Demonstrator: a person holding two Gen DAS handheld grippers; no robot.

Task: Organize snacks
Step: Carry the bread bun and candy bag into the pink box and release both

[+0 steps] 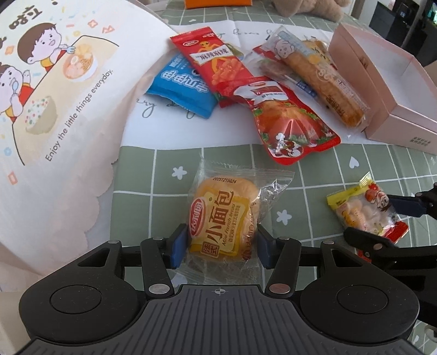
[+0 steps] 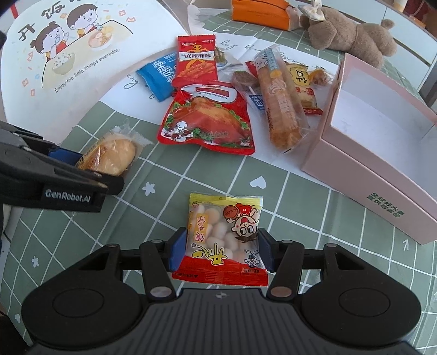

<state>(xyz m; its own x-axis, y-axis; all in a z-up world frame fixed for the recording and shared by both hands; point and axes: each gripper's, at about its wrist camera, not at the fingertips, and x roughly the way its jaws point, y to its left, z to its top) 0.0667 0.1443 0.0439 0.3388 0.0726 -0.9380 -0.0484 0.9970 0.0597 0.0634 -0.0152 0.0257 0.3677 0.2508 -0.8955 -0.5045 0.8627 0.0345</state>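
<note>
My left gripper (image 1: 221,245) is shut on a yellow mini bread packet (image 1: 222,215), its blue pads pressing both sides; the same packet shows in the right wrist view (image 2: 112,155) held by the left gripper (image 2: 82,163). My right gripper (image 2: 221,251) is shut on a yellow-red packet of small white biscuit balls (image 2: 222,237), which also shows at the right of the left wrist view (image 1: 366,213). A heap of snacks lies beyond: a red chicken pouch (image 2: 204,120), a red spicy-stick packet (image 2: 196,61), a blue packet (image 2: 158,75) and a long bread stick (image 2: 281,103).
An open pink box (image 2: 382,153) with a white inside stands at the right on the green checked tablecloth (image 2: 191,174). A white illustrated bag (image 2: 68,62) lies at the left. A brown plush toy (image 2: 352,35) and an orange box (image 2: 259,12) sit at the back.
</note>
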